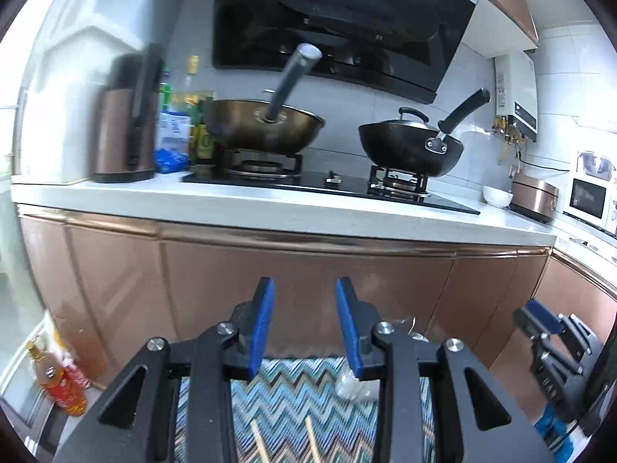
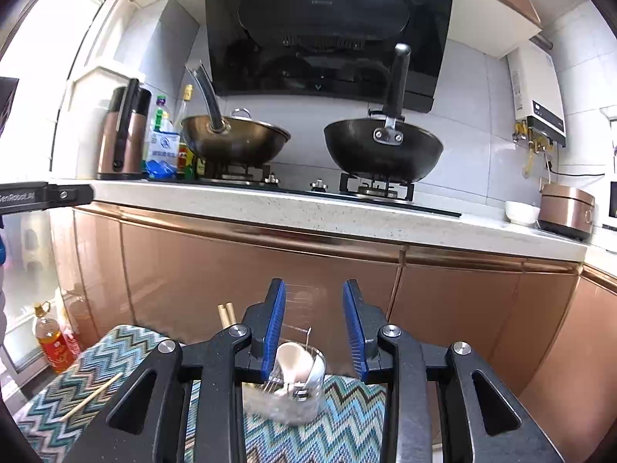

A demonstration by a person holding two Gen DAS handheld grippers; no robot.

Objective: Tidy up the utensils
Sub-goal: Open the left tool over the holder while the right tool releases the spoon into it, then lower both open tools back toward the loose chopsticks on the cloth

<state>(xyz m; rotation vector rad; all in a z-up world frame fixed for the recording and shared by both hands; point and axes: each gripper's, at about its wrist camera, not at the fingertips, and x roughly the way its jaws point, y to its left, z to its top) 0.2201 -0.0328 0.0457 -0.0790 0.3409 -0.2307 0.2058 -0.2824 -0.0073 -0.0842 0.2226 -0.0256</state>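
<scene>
A clear glass cup (image 2: pixel 297 397) stands on a zigzag-patterned cloth (image 2: pixel 347 424). It holds a white spoon (image 2: pixel 295 360) and metal utensils. Two wooden chopsticks (image 2: pixel 227 314) stick up to its left, and one lies loose on the cloth (image 2: pixel 92 395). My right gripper (image 2: pixel 314 328) is open and empty above the cup. My left gripper (image 1: pixel 304 328) is open and empty above the cloth (image 1: pixel 300 397), over two chopsticks (image 1: pixel 312 440). The glass cup (image 1: pixel 353 384) shows blurred by the left gripper's right finger. The right gripper shows at the far right of the left wrist view (image 1: pixel 540 320).
A white counter (image 1: pixel 270 208) over copper cabinet doors (image 1: pixel 308 277) carries a stove with a bronze wok (image 1: pixel 262 125) and a black wok (image 1: pixel 408 146), a copper kettle (image 1: pixel 123 123), bottles, a white bowl (image 2: pixel 522 212) and a rice cooker (image 2: pixel 567 210). An oil bottle (image 2: pixel 52 343) stands on the floor.
</scene>
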